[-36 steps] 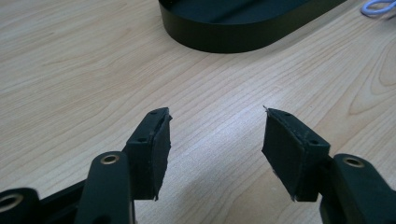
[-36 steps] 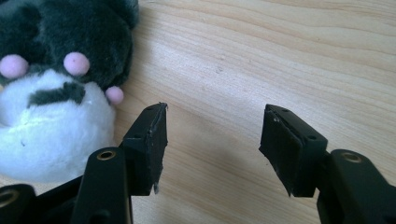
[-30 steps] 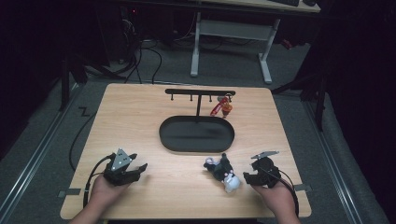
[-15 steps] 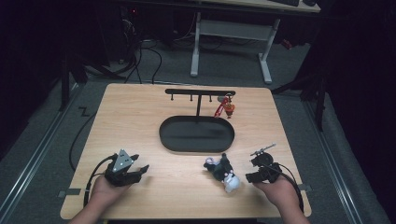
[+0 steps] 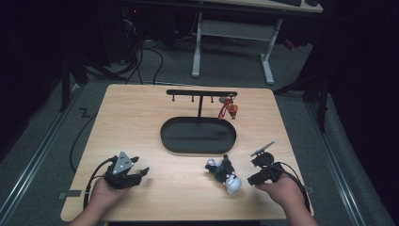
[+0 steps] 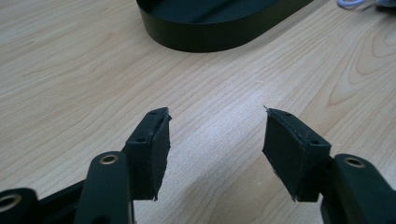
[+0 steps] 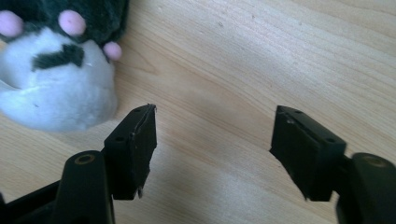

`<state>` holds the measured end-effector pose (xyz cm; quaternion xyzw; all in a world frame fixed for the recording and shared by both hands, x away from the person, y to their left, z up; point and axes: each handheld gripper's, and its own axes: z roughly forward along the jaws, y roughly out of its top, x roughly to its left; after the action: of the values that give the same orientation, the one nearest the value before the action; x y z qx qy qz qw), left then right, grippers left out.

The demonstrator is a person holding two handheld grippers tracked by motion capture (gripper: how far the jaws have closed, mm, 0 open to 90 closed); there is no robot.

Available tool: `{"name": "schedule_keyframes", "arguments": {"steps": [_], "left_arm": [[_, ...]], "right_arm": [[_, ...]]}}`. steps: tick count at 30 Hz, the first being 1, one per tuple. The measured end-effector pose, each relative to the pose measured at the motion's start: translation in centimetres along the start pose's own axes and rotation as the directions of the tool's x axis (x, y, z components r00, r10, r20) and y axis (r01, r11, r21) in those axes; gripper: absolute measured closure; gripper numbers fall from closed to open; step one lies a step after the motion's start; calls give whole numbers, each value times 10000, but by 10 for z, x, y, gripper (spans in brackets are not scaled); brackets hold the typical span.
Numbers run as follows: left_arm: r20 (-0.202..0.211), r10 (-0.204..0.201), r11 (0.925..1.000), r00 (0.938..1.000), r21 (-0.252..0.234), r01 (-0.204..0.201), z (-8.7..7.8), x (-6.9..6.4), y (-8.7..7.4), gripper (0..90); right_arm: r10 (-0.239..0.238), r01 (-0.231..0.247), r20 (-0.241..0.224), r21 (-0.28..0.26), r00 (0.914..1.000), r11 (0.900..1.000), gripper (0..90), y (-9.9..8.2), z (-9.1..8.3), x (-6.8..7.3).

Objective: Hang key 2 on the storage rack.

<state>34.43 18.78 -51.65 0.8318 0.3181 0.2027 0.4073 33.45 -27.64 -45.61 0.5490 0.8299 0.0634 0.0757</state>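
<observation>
Plush toy [image 7: 56, 70] cut off by top and left edges in right gripper view. Black tray [image 6: 219, 23] cropped at top in left gripper view. Red charm [image 5: 229, 109] on rack too small to be identified.

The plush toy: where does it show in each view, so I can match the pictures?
High view: the plush toy lies on the table near the front edge, beside the right tongs.
Right gripper view: at the upper left, outside the open jaws.
Left gripper view: I cannot make it out.
Shared landmark: the wooden table.

Black oval tray [image 5: 169, 141], hook rack [image 5: 201, 93], red keychain [image 5: 229, 109].
</observation>
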Motion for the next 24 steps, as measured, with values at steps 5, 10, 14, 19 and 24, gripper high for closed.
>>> {"name": "schedule_keyframes", "arguments": {"steps": [5,10,14,19,24], "left_arm": [[-24,-50,10000,10000,-19,50,-1,1,0,411],[-52,-81,10000,10000,37,81,0,2,0,411],[-72,17,10000,10000,35,-17,0,2,0,411],[-1,125,9999,9999,37,-125,1,0,1,410],[62,250,9997,9997,30,-250,2,-2,3,410]], "right_arm": [[381,-384,-245,-113,9990,9992,281,5,-8,1],[-22,11,-413,-252,9991,9997,257,15,-24,11],[-380,352,-606,-470,9974,9983,231,20,-32,23],[-639,604,-973,-390,9932,9974,203,23,-25,40],[-966,937,-1161,-305,9885,9951,199,26,-17,57]]}}
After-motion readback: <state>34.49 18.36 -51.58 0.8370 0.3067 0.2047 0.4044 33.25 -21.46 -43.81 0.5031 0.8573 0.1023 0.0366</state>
